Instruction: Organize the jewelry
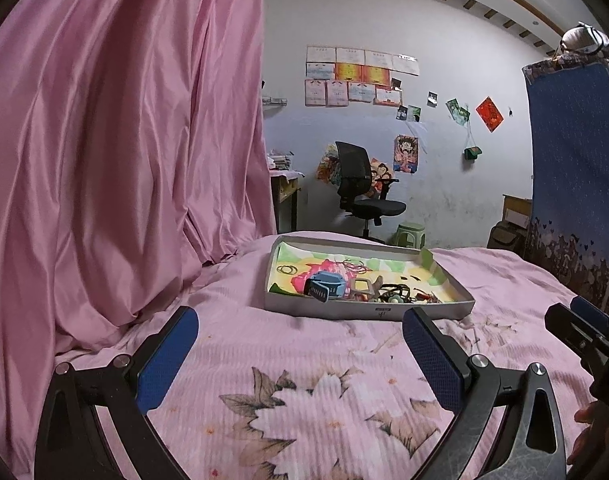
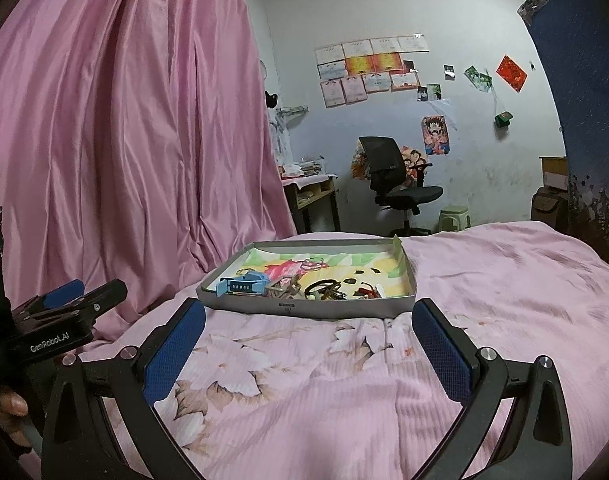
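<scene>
We see a black office chair [image 1: 362,184] against a white wall [image 1: 444,152], pink curtain [image 1: 116,152] to its left.

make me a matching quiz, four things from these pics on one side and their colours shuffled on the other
Things:
1. watch in the tray
2. office chair
3. stool
4. curtain

Colours:
A. pink
B. black
C. blue
D. green

Pairs: 1-C, 2-B, 3-D, 4-A
</scene>
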### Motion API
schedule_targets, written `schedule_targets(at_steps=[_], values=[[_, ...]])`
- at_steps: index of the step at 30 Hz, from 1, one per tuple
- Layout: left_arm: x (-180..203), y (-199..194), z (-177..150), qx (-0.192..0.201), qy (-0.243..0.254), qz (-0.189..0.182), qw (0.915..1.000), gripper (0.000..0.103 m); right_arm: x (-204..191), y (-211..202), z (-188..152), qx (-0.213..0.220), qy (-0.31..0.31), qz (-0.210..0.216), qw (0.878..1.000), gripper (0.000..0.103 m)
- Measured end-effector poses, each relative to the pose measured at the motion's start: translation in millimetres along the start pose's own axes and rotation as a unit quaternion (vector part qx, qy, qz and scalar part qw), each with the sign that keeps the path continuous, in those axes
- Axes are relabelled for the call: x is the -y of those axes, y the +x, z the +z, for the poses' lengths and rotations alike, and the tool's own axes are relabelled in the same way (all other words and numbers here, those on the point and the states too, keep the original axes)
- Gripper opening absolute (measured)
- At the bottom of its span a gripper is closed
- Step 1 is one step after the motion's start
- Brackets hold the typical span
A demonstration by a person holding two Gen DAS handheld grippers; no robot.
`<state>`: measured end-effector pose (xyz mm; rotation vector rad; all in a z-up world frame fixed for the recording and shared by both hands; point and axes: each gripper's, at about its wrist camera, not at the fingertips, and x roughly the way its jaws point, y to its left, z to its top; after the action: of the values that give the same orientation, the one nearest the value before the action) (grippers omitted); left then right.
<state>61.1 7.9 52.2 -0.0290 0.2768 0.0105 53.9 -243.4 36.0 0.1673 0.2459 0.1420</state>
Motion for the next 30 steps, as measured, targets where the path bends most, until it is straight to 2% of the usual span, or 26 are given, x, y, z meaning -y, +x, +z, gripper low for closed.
schedule_targets(at_steps=[6, 13, 17, 21, 30], values=[[-3, -8, -14, -0.002, 0.008, 0.001, 1.0, 0.103, -2, -6, -11, -0.005, -0.003, -0.006, 1.0, 0.102], [-17, -11, -34, -0.003, -0.021, 0.01, 0.9997, 0.103, -9, -15, -25, -0.01, -0.014, -0.02, 1.0, 0.102], [-19, -12, -43, -0.001, -0.016, 0.012, 0.9998, 0.103, -13, -18, -32, -0.013, -0.023, -0.028, 0.999, 0.102], [-21, -4, -49, -0.018, -0.015, 0.009, 0.9997, 0.103, -14, -13, -38, -0.021, -0.031, -0.029, 0.999, 0.102], [-28, 3, -57, -0.022, -0.028, 0.01, 0.9993, 0.103, -9, -9, -45, -0.02, -0.022, -0.04, 0.999, 0.102]])
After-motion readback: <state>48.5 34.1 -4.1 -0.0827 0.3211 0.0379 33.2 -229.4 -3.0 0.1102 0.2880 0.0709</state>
